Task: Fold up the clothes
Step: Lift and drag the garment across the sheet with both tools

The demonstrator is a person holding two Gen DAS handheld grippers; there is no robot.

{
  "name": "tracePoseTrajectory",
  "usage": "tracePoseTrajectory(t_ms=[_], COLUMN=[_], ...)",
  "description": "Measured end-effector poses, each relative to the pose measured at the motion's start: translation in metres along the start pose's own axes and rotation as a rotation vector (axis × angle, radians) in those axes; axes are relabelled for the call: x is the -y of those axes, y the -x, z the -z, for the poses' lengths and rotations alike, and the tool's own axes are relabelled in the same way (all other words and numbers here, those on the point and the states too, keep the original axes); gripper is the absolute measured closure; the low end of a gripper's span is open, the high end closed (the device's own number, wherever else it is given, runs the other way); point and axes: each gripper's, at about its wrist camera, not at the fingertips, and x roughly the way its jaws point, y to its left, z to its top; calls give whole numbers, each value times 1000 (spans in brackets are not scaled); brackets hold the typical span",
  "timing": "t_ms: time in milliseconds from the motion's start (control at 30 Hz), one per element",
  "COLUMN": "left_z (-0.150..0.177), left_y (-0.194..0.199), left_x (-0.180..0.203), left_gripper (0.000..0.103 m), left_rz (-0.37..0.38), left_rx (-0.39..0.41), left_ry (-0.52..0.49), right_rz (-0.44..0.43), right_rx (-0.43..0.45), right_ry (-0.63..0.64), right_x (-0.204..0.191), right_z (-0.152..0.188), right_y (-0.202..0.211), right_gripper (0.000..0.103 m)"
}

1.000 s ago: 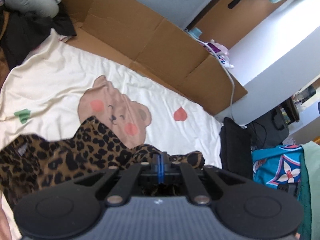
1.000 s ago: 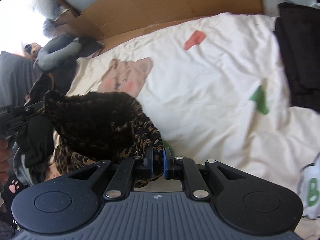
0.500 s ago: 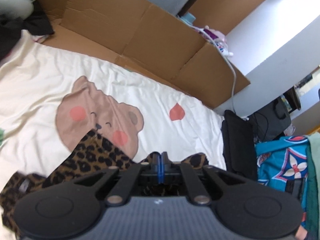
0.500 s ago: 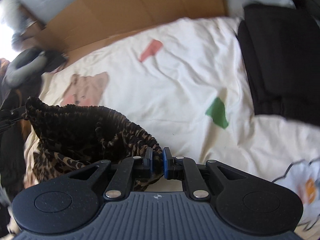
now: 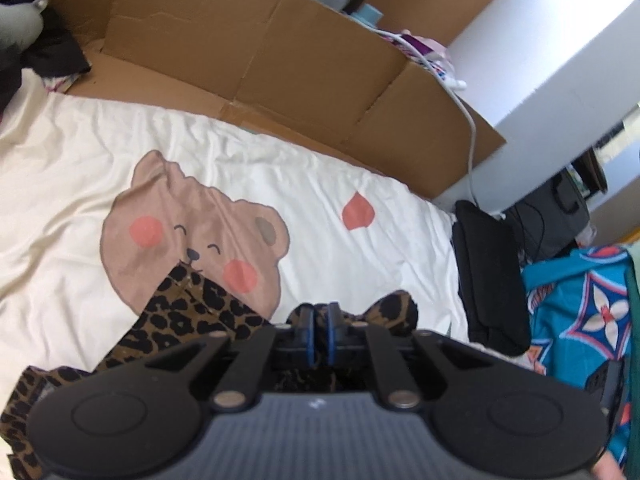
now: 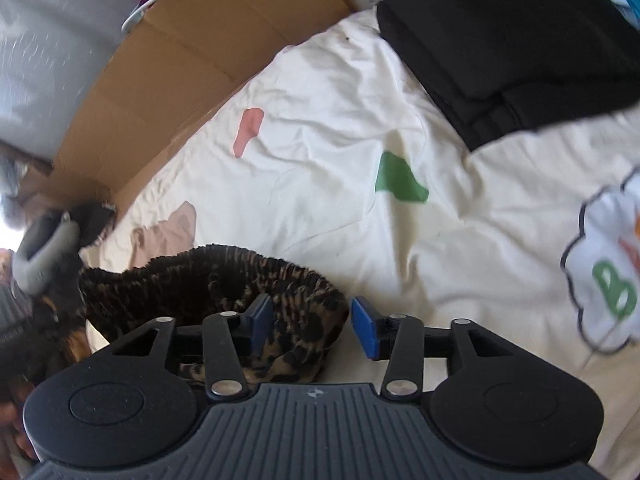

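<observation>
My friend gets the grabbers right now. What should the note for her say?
Left gripper: shut on the leopard garment.
Right gripper: open, with the garment's bunched edge lying between its fingers, not pinched.
The garment lies crumpled on the cream bedsheet, partly over the bear print.
Done: no neat fold yet.
Left: probably re-grip with the right, spread it flat, then fold.
</observation>
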Motion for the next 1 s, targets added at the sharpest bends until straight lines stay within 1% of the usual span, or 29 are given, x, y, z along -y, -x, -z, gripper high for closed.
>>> tracePoseTrajectory(t_ms=[33, 67, 100, 200, 333, 400, 533, 600, 633, 667, 700, 833, 900, 933, 1000], left_z=[1, 2, 2, 1, 2, 3, 6, 7, 8, 9, 10, 15, 21, 25, 23], left_y=[3, 7, 10, 15, 5, -3, -17, -24, -27, -30, -33, -44, -51, -55, -55], left_x=[0, 0, 0, -3, 1, 7, 26, 35, 37, 40, 42, 45, 45, 44, 38], left_gripper=[79, 66, 61, 60, 54, 53, 43, 42, 41, 37, 36, 36, 36, 38, 48], left_rz=[-8, -19, -24, 8, 28, 44, 79, 90, 92, 95, 96, 99, 95, 88, 72], left_rx=[10, 23, 35, 41, 10, -7, -18, -22, -22, -21, -22, -45, -65, -78, -78], left_ry=[-13, -26, -36, -40, -51, -65, -116, -140, -148, -157, -169, -207, -220, -225, -215], right_rz=[-6, -9, -7, 13, 19, 26, 43, 53, 52, 49, 45, 24, 16, 13, 1], right_rx=[-5, -14, -23, -35, -32, -27, -23, -26, -29, -31, -31, -40, -60, -74, -95], right_ry=[-27, -45, -50, -61, -89, -93, -115, -137, -153, -168, -182, -223, -238, -243, -240], right_x=[1, 2, 1, 0, 2, 3, 8, 12, 15, 18, 19, 20, 19, 18, 16], right_z=[2, 4, 5, 9, 11, 12, 12, 12, 13, 14, 15, 19, 21, 23, 25], right_y=[-2, -4, -8, -15, -18, -18, -20, -21, -22, -22, -23, -34, -43, -49, -56], right_gripper=[44, 42, 42, 42, 42, 42, 41, 41, 41, 41, 41, 40, 39, 39, 41])
